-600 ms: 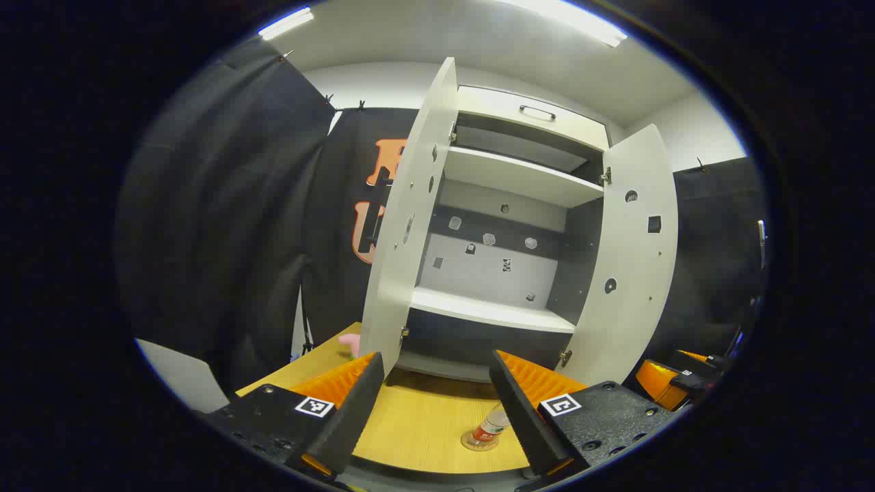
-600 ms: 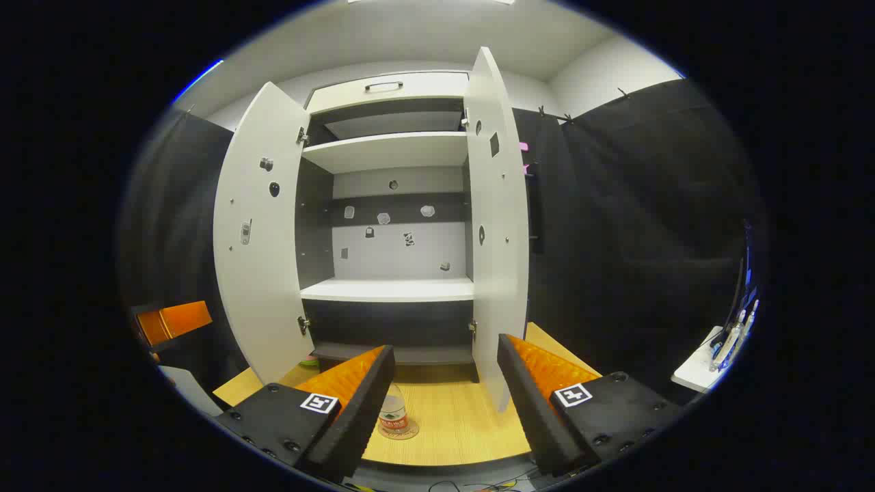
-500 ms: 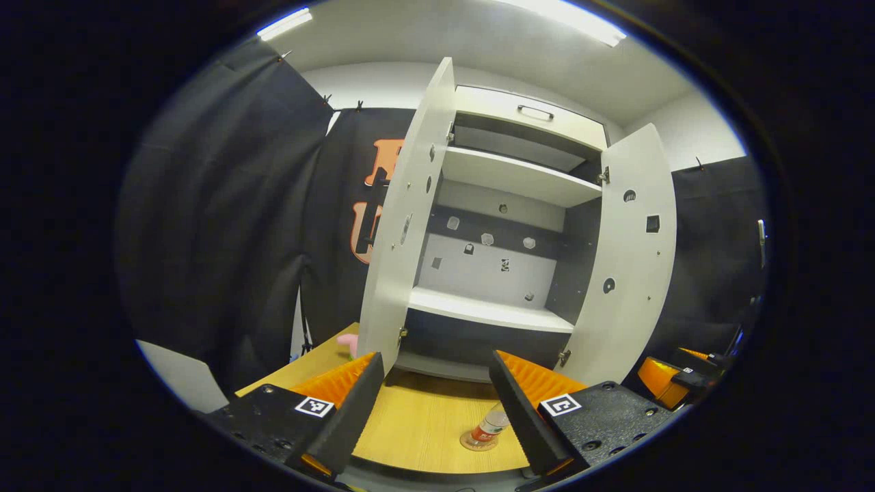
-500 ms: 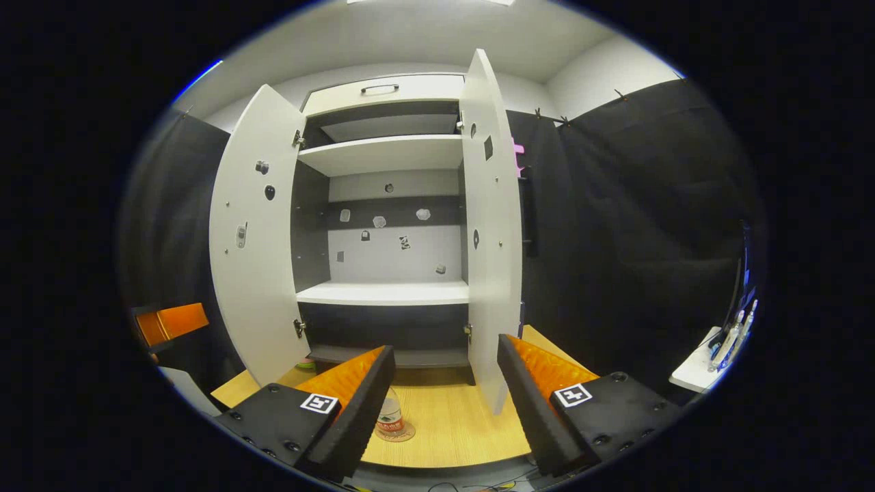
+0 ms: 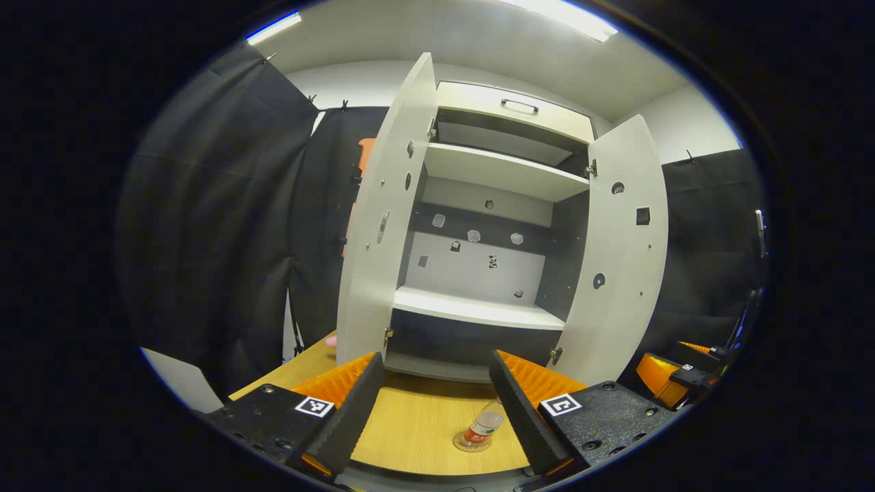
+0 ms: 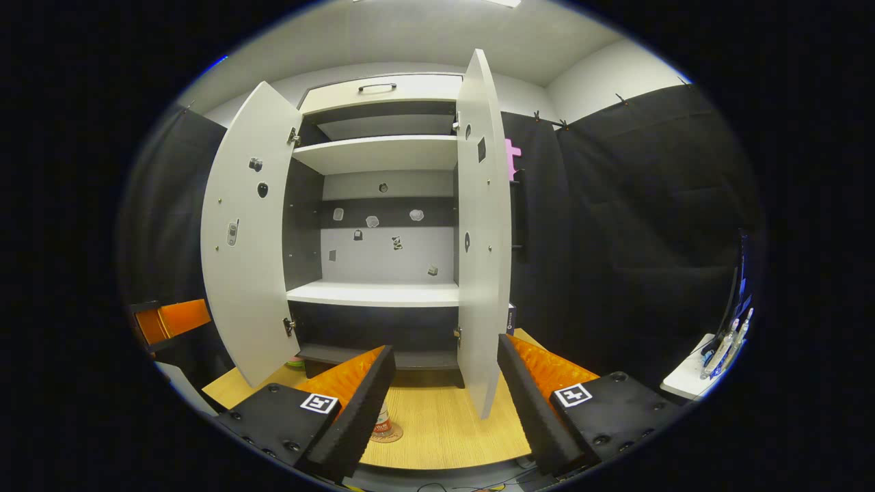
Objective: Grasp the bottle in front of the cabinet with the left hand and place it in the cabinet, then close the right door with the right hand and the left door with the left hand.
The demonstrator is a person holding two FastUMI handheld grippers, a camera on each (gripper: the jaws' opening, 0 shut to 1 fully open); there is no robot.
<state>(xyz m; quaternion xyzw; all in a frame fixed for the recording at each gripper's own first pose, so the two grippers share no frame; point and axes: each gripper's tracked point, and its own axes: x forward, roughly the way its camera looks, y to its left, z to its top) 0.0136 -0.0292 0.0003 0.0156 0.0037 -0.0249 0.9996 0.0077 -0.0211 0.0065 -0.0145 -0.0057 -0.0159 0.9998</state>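
Note:
A small clear bottle (image 5: 482, 427) with a red label stands upright on a round coaster on the wooden table, in front of the white cabinet (image 5: 489, 167). In the right gripper view the bottle (image 6: 383, 425) is half hidden behind one finger. Both cabinet doors hang wide open: the left door (image 5: 379, 232) and the right door (image 5: 618, 260). In the right gripper view the right door (image 6: 482, 232) stands edge-on, the left door (image 6: 246, 232) swung out. My left gripper (image 5: 432, 400) is open, well short of the bottle. My right gripper (image 6: 446, 393) is open and holds nothing.
The wooden table (image 5: 417, 427) runs up to the cabinet's base. The cabinet's white middle shelf (image 5: 472, 311) is bare. Black cloth walls close in both sides. A white side ledge (image 6: 694, 376) with small items stands at the far right.
Both views have drifted: the cabinet sits a little more to the left and the bottle is lower and closer to the fingers. Neither gripper has changed its opening.

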